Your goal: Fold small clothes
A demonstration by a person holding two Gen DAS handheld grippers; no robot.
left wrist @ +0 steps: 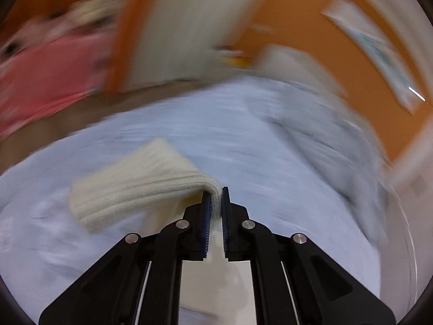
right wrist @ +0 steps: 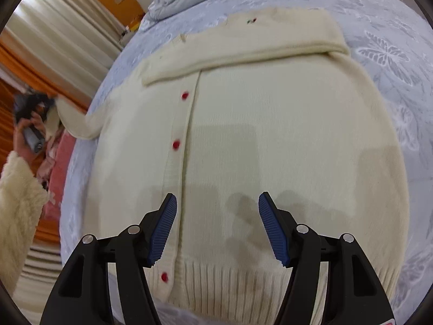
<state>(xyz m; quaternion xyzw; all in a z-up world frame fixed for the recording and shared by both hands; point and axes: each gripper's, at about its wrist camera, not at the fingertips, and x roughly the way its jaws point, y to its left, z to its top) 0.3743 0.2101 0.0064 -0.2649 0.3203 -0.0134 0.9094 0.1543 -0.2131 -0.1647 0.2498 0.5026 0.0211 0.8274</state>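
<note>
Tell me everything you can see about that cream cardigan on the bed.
The cream cardigan is a soft knit, lying flat, front up, on the pale blue bedspread. Red buttons run down its closed placket, and the hem is ribbed. One sleeve is folded across the chest near the collar. The other sleeve stretches off to the side, its ribbed cuff pinched in the shut left gripper. The right gripper hovers open above the hem.

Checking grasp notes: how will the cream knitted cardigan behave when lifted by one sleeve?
Likely floppy: the sleeve cuff droops from the shut left gripper. The cream knitted cardigan probably trails, since its body lies flat on the bedspread. Ribbed knit should grip, not slip.
</note>
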